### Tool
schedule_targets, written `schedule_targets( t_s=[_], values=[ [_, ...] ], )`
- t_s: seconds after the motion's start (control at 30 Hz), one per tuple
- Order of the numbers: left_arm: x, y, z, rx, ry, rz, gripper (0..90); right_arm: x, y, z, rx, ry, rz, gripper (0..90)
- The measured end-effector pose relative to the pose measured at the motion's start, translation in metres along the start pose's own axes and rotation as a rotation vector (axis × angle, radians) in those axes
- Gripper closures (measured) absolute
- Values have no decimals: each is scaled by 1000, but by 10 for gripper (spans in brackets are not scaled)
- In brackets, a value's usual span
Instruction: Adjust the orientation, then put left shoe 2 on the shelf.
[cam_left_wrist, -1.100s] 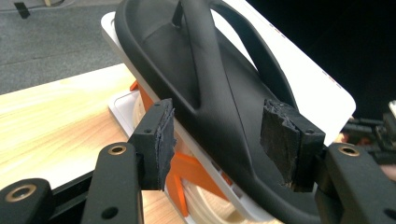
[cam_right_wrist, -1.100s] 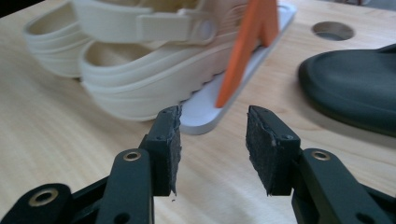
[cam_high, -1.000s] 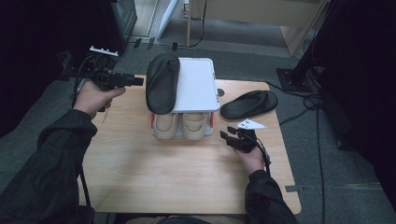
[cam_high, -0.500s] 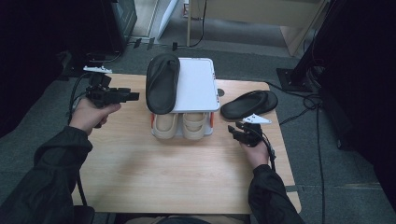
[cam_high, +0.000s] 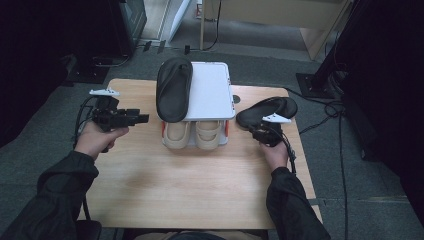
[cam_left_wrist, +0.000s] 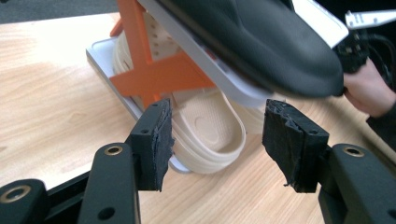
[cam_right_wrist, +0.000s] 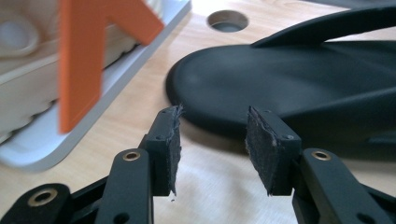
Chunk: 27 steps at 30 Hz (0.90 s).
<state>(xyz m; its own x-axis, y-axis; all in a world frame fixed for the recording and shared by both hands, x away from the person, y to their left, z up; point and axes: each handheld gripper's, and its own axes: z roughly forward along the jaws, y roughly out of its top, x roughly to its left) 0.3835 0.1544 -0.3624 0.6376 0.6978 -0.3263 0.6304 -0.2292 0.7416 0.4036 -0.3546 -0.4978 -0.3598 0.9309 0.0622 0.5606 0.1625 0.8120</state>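
Black slipper (cam_high: 266, 110) number two lies flat on the wooden counter (cam_high: 200, 190), just to the right of the white shoe rack (cam_high: 212, 90). Its twin, the other black slipper (cam_high: 174, 88), already rests on top of the shoe rack, on the left half. Two cream slippers (cam_high: 195, 134) sit on the shelf below.

The right gripper (cam_high: 264, 131) is at the near end of the slipper on the counter. Its fingers (cam_right_wrist: 168, 149) are spread and hold nothing; in the right gripper view the round edge of the sole sits just past them. The left gripper (cam_high: 142, 118) waits left of the shoe rack. Its fingers (cam_left_wrist: 154, 140) are spread wide too and pinch nothing.

I think the step now is to grab this slipper. A good way is to slide the right fingers forward so one goes over the sole edge and one goes under, then squeeze firmly. The sole looks soft and bendy, so it may droop. Lift it up high enough to miss the rack's edge, then lay it on the bare white spot beside its twin.
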Motion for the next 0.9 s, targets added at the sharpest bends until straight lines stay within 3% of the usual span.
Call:
schedule_targets(
  t_s=[0.07,0.3,0.6,0.67,0.8,0.9],
  values=[
    [-2,-5,1,11,-2,16,420,-2,3,5,-3,-17,-6,551],
    [-4,-21,2,19,-42,18,411,-7,9,19,-25,-25,53,549],
    [-8,-29,11,35,-54,38,411,-12,19,32,-25,-64,61,539],
    [-9,-31,14,39,-55,41,411,-13,20,35,-1,-66,63,534],
    [-9,-35,18,37,-56,49,412,-12,18,35,40,-66,-1,541],
    [-10,-37,20,32,-64,49,412,-11,16,33,65,-53,-23,543]
  ],
)
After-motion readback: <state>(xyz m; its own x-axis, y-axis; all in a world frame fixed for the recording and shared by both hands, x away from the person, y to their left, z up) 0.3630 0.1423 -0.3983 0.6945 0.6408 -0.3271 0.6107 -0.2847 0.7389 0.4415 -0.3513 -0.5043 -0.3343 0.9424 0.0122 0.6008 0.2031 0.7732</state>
